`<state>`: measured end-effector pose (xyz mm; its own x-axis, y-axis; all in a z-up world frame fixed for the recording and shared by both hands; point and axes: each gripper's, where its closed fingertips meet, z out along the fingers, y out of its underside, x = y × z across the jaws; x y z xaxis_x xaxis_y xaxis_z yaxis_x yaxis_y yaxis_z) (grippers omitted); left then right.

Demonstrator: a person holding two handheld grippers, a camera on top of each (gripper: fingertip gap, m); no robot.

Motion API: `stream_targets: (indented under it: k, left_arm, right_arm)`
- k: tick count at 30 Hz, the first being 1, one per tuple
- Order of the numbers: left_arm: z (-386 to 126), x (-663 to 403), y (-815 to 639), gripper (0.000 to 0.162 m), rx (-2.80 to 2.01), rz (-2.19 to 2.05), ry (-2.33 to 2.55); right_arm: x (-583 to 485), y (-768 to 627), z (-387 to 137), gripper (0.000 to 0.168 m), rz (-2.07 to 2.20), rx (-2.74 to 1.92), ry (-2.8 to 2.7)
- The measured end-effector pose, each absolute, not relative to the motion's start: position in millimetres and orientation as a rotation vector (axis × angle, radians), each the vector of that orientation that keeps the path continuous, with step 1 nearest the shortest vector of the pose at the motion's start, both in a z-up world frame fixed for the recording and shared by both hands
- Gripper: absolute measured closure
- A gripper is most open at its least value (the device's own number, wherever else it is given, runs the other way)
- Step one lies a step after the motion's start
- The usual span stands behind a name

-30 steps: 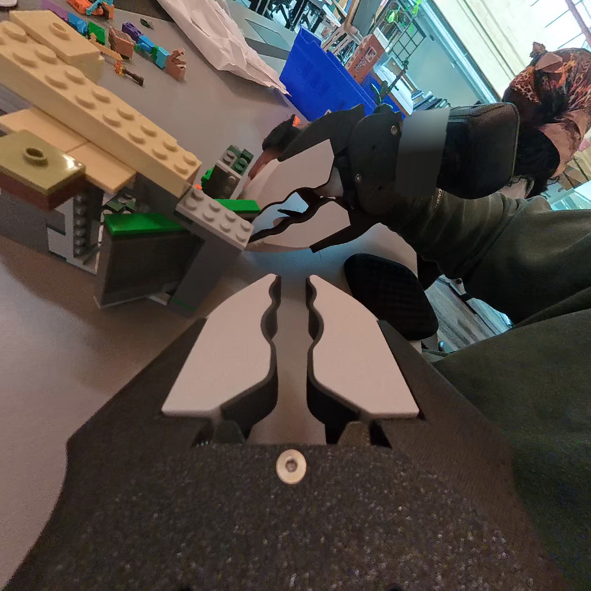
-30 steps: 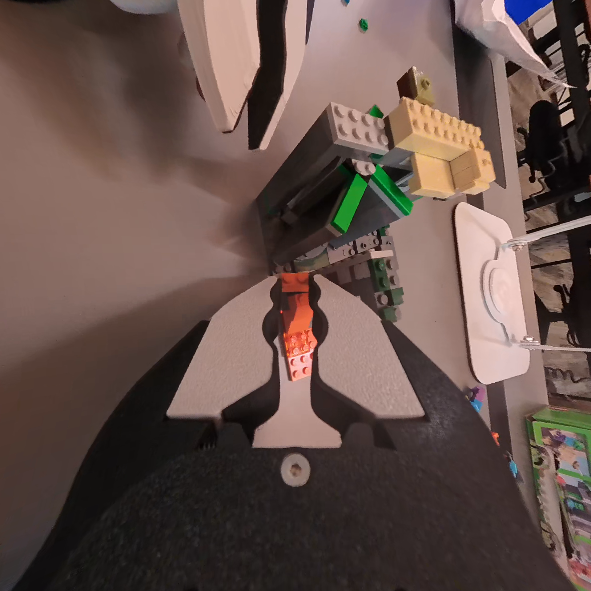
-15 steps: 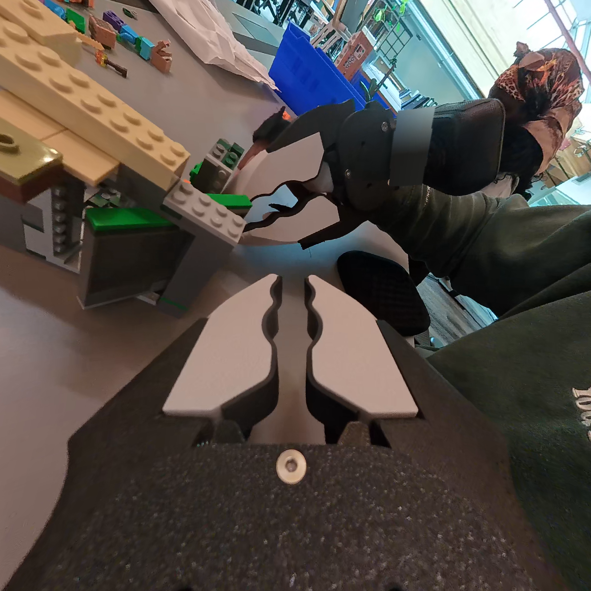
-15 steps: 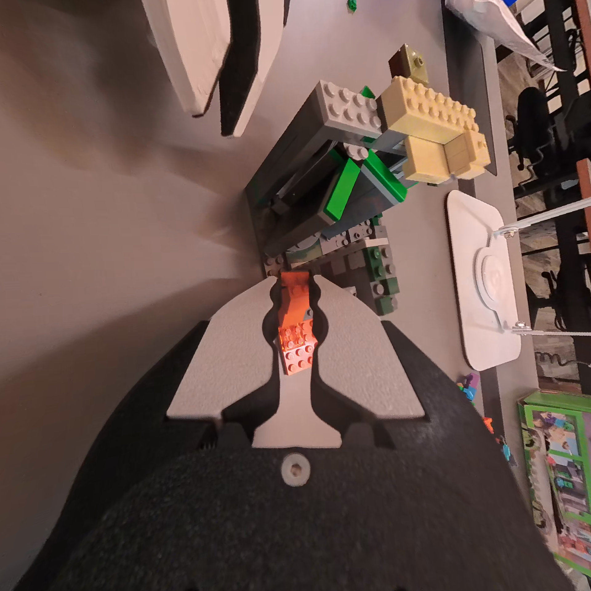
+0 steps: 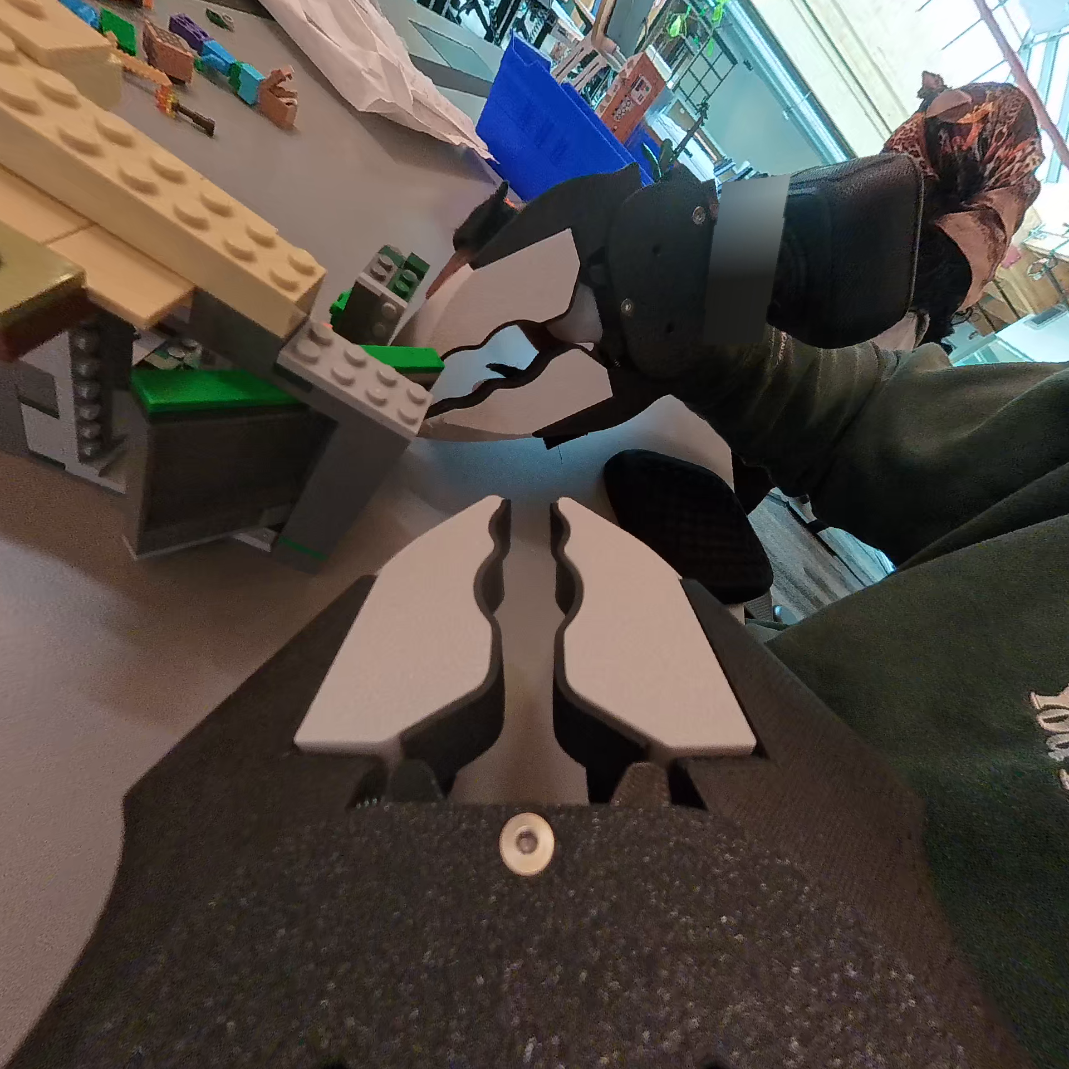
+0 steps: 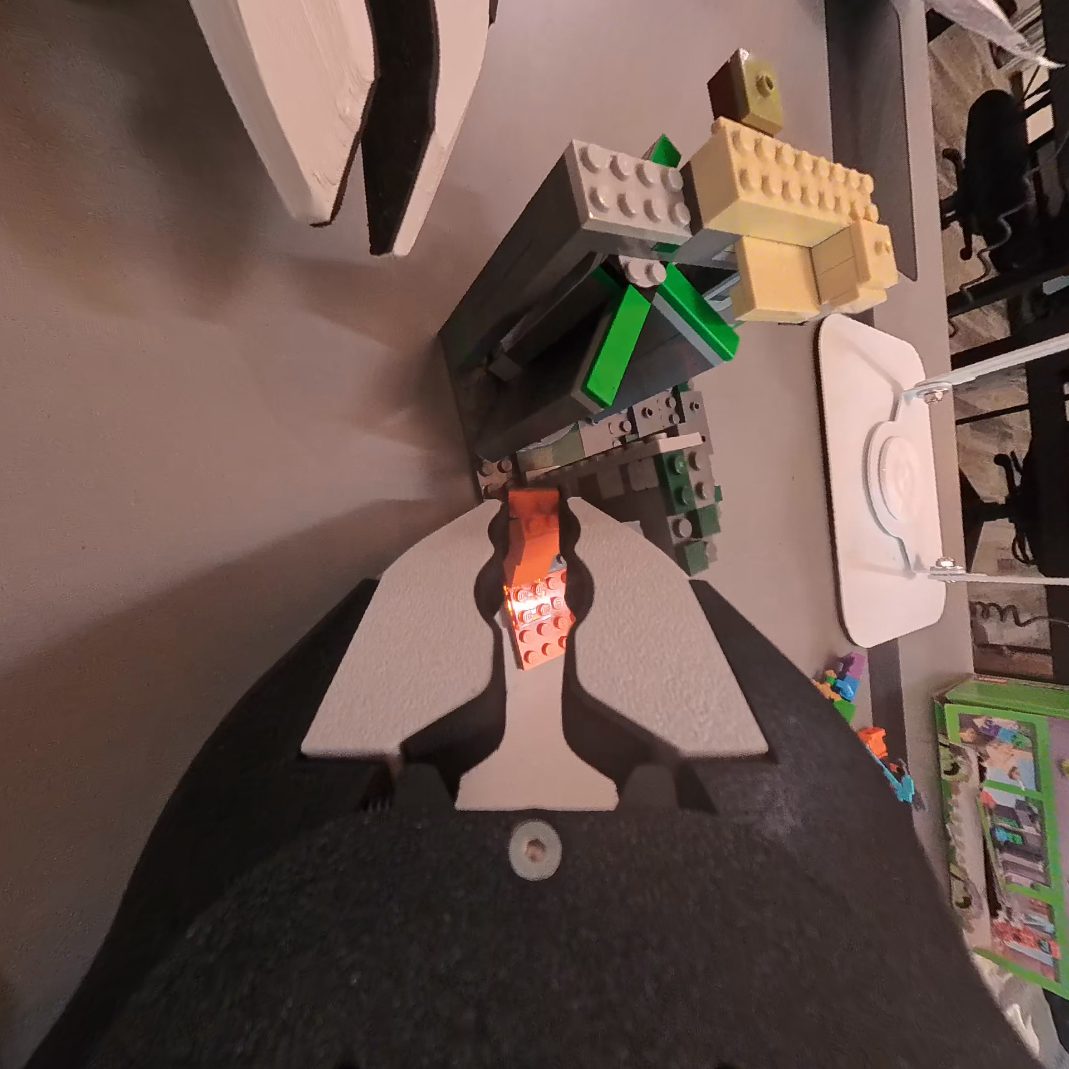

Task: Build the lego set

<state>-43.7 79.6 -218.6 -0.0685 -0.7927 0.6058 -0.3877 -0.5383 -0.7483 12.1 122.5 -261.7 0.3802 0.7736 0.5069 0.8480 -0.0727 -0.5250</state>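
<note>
1. While our right gripper [image 6: 535, 509] squeezes the orange lego piece [image 6: 535, 584] between its two fingers, the front end of that piece pokes out past the fingertips.
2. We think we hold it by its sides so the end stays free to press onto the build.
3. That free end sits right at the low grey edge of the lego build [image 6: 613, 347], touching it or almost touching it; we cannot tell which.
4. Our left gripper [image 5: 529, 509] holds nothing. Its fingers sit close together with a thin gap between them.
5. It hangs near the grey corner of the build but does not touch it. We think it waits there to steady the build when we push.
6. Farther out, the build stands on the grey table [image 6: 173, 405]. It has a grey studded block [image 6: 630, 194] on top, green plates [image 6: 613, 347] in the middle and tan bricks [image 6: 786, 191] on the far side.
7. Beyond that, small loose pieces [image 5: 231, 63] lie on the table, and a green box [image 6: 1006, 833] sits near the edge.
8. A white pad [image 6: 879, 480] lies just beside the build.
</note>
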Motion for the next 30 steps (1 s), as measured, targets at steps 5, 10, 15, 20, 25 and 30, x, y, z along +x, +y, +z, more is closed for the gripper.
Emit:
stream_targets:
  k: [5, 10, 15, 20, 25, 30]
  left_arm:
    - [-218.0, -44.0, 79.1, 0.15, -1.863, -1.643, 1.27]
    - [-217.4, -44.8, 79.4, 0.15, -1.859, -1.647, 1.267]
    - [-217.2, -45.0, 78.7, 0.15, -1.856, -1.651, 1.27]
    - [-216.6, -45.4, 79.1, 0.15, -1.852, -1.652, 1.267]
    - [-215.4, -46.4, 79.5, 0.15, -1.848, -1.654, 1.263]
    - [-214.6, -46.7, 80.1, 0.151, -1.844, -1.651, 1.259]
  right_arm:
    - [12.3, 122.6, -261.5, 0.152, -0.127, -1.886, -1.412]
    - [12.8, 122.5, -262.5, 0.152, -0.135, -1.905, -1.416]
    - [13.1, 122.3, -261.3, 0.152, -0.139, -1.918, -1.414]
    - [13.8, 122.5, -261.2, 0.153, -0.15, -1.922, -1.412]
    - [12.0, 115.1, -259.0, 0.153, -0.123, -1.918, -1.4]
    - [3.7, 100.7, -265.8, 0.154, -0.074, -2.019, -1.234]
